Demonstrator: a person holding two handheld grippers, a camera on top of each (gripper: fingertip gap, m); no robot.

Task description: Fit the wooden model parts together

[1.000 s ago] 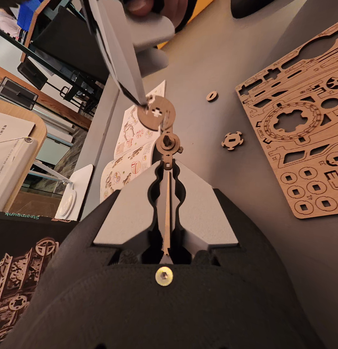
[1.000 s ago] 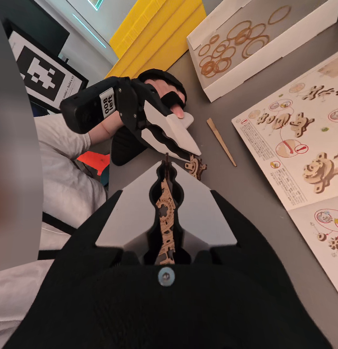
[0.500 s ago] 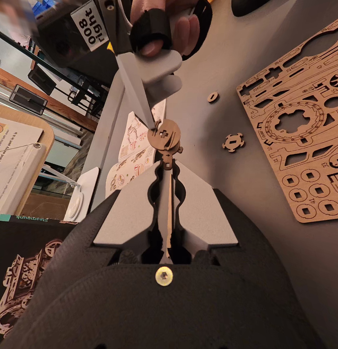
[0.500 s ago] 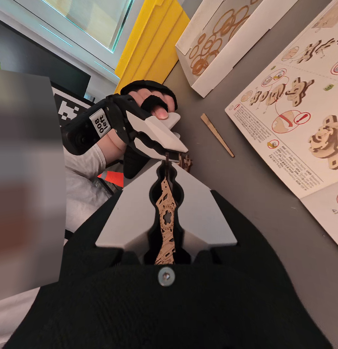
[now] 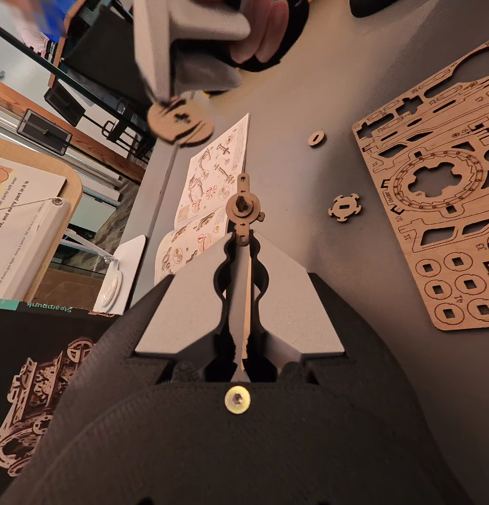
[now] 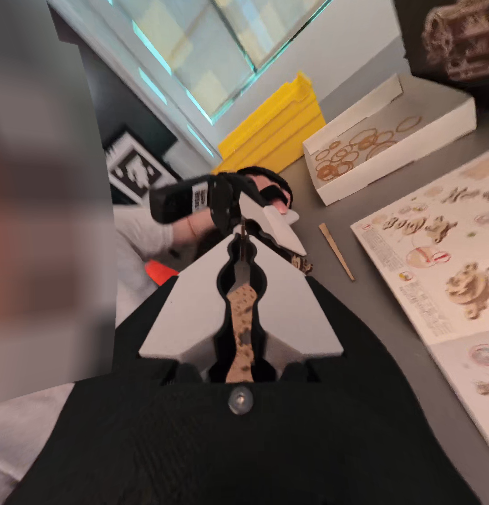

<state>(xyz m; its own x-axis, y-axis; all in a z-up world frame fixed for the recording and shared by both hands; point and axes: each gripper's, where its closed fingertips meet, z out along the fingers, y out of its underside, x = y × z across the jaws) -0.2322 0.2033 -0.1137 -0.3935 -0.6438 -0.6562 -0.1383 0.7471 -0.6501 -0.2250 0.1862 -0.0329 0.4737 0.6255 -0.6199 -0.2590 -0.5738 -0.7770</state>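
My left gripper [image 5: 242, 238] is shut on the lower end of a small wooden assembly [image 5: 242, 209], a narrow strip with a round hub and an axle stub. My right gripper [image 5: 160, 93] shows blurred at the upper left, shut on the rim of a wooden disc [image 5: 180, 124] with a cross-shaped hole. The disc hangs above and to the left of the hub, apart from it. In the right wrist view the right gripper [image 6: 242, 237] pinches the disc edge-on [image 6: 242, 246], with the left gripper [image 6: 281, 235] and the assembly [image 6: 300, 265] just beyond.
A plywood parts sheet [image 5: 442, 218] lies at the right, with a loose notched gear piece [image 5: 344, 208] and a small washer [image 5: 316, 138] beside it. An open instruction booklet [image 5: 210, 196] lies ahead. A white box of rings [image 6: 388, 142], a wooden stick [image 6: 336, 251] and a yellow crate [image 6: 273, 136] are on the far side. The grippers' ends are close to 8 centimeters from one another. About 7 centimeters separates my left fingertips from the loose notched gear piece [image 5: 344, 208].
Half a second ago the disc sat right over the hub of the assembly. The right gripper has since lifted up and to the left with the disc still in it.
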